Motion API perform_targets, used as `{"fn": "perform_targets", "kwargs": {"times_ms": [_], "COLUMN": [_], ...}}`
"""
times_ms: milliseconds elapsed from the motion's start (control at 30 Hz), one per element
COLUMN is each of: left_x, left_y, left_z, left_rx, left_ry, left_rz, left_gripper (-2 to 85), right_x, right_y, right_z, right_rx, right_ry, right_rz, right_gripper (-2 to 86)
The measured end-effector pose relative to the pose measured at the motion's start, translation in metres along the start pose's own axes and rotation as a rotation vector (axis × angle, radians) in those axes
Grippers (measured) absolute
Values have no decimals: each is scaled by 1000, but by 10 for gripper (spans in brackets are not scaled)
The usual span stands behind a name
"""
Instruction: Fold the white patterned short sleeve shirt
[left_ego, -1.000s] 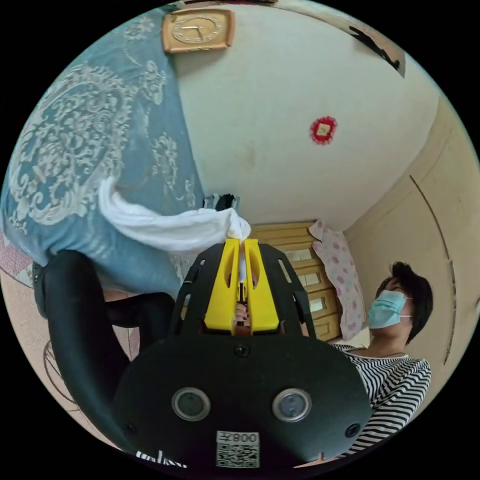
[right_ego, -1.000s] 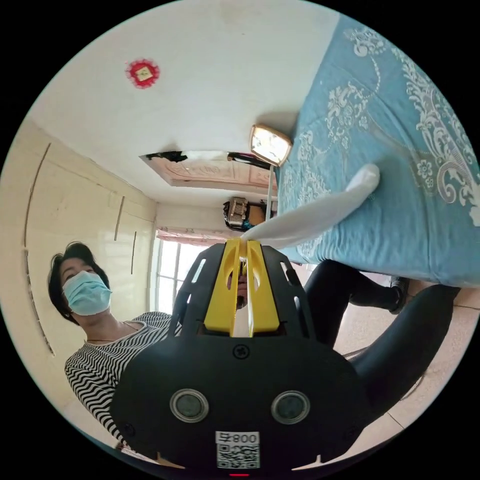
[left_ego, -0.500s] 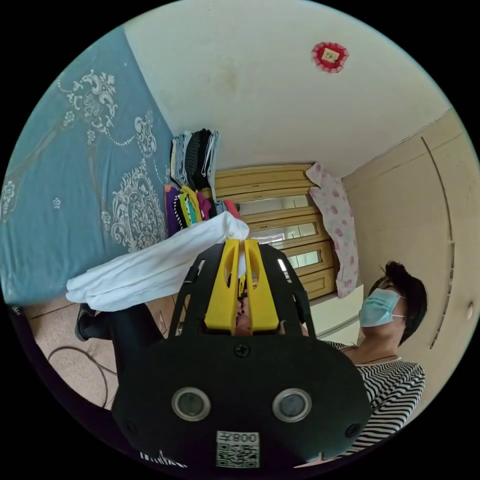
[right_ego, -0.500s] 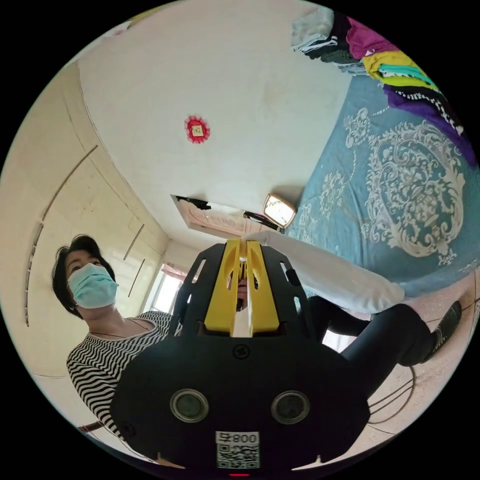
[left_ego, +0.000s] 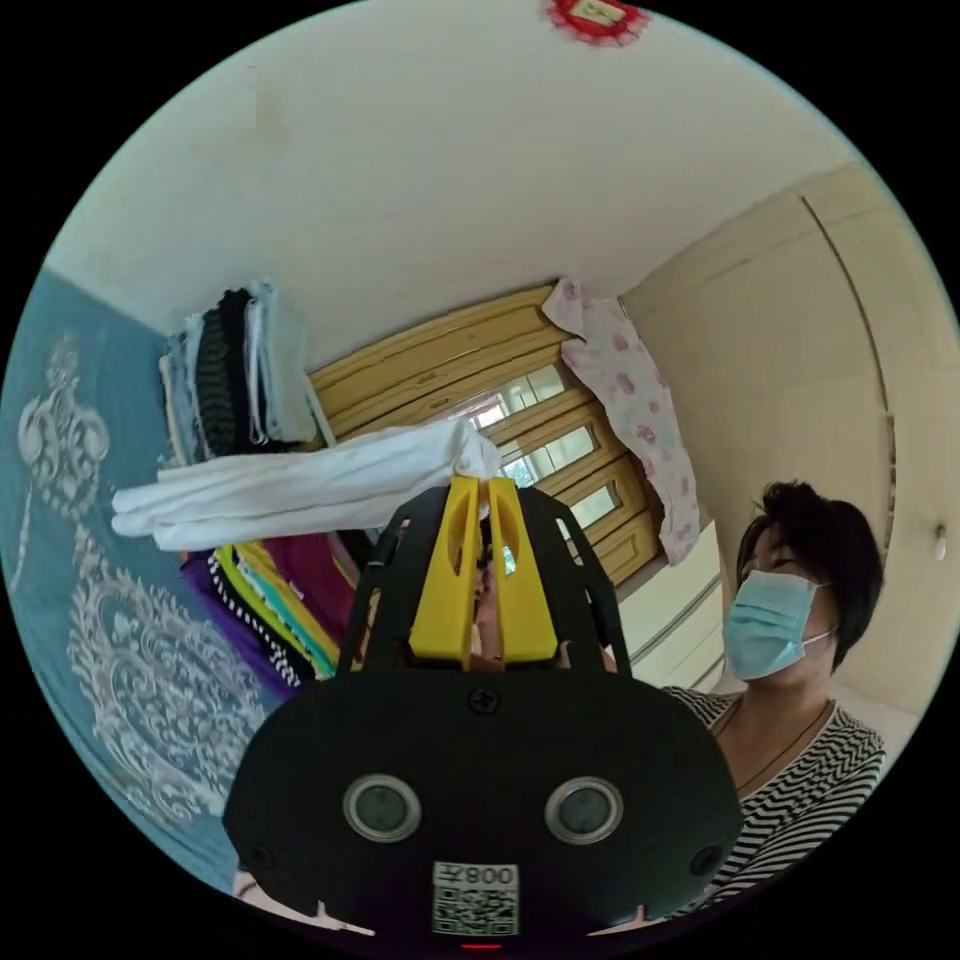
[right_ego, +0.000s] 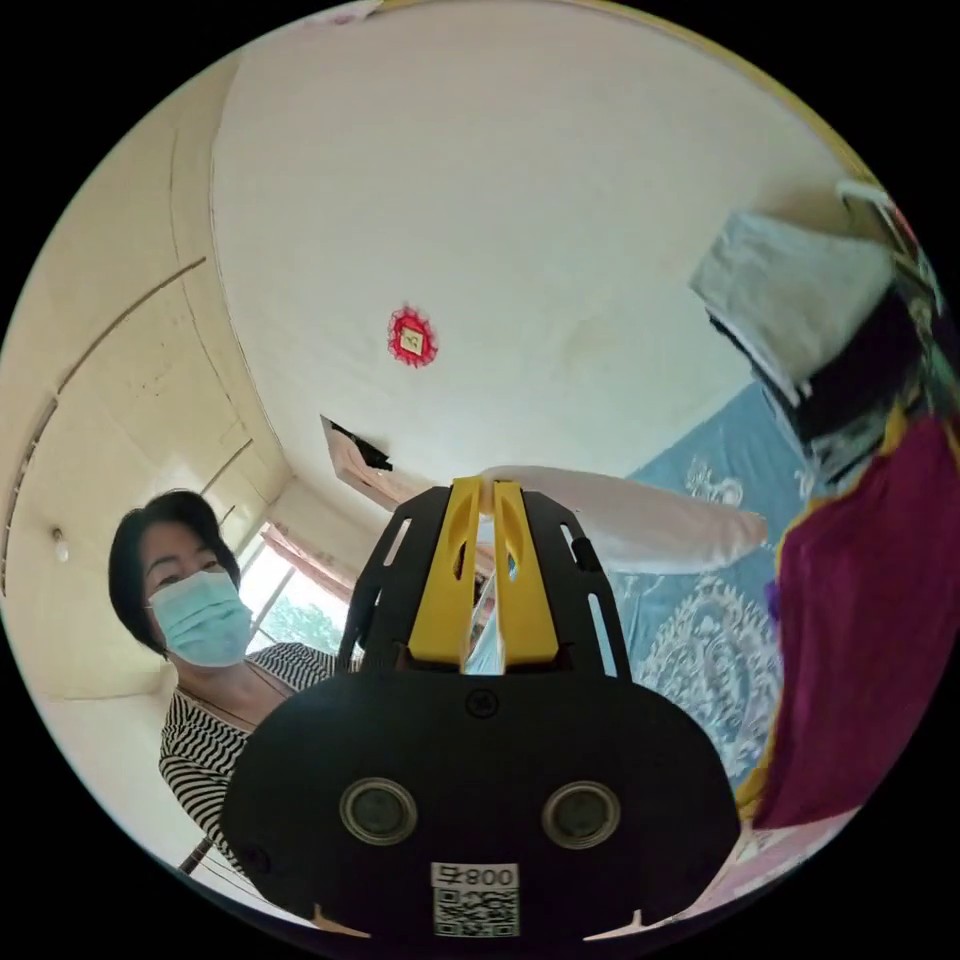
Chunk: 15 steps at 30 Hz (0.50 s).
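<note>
Shirt (left_ego: 300, 485) carried nearer clothes pile (left_ego: 250, 380) | both tools clamped on shirt edges

Even, soft daylight; bright window (right_ego: 300, 615) slightly overexposed. Strong fisheye curvature at rims, black surround. Close clothes pile (right_ego: 870, 600) blurred.

shirt (left_ego: 300, 485) stretched between both claws, clothes stacks (left_ego: 245, 375) behind on bedspread (left_ego: 120, 640)

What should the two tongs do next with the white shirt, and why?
Probably lower it onto the stack of folded clothes. Both the left tongs and right tongs are shut on the white shirt, which looks folded into a long bundle, held in the air close beside that stack above the blue bedspread.
</note>
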<state>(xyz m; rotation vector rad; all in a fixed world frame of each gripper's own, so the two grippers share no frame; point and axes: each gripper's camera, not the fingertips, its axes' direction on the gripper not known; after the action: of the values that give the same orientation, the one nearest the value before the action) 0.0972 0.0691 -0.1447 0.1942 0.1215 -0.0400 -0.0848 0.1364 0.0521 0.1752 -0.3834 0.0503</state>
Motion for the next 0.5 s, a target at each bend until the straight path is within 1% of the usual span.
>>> {"fn": "perform_targets", "kwargs": {"times_ms": [33,100,167,233,267,333,400,467,500], "left_x": [-3,-24,-51,-89,-120,-172,-235,-258,-265], "left_y": [-4,-9,1,19,36,64,100,113,114], "left_z": [15,74,119,162,190,230,269,286,298], "left_rx": [-13,-78,-133,-208,-261,-362,-472,-485,-504], "left_ry": [-6,-39,-75,-133,-179,-229,-250,-230,-246], "left_rz": [7,29,17,-17,-50,-132,-291,-312,-281], "left_gripper": [19,19,19,19,19,19,19,18,18], "right_x": [-4,-4,4,32,42,95,133,156,161], "right_y": [-26,-56,-74,-79,-78,-66,-53,-45,-45], "right_z": [-20,-54,-85,-123,-132,-165,-188,-205,-216], "right_rx": [-5,-6,-30,-92,-112,-179,-200,-214,-196], "right_ry": [43,111,197,384,433,560,596,589,578], "right_rz": [-19,-20,-6,62,91,237,366,419,420], "right_gripper": [18,18,18,17,17,16,15,14,14]}}
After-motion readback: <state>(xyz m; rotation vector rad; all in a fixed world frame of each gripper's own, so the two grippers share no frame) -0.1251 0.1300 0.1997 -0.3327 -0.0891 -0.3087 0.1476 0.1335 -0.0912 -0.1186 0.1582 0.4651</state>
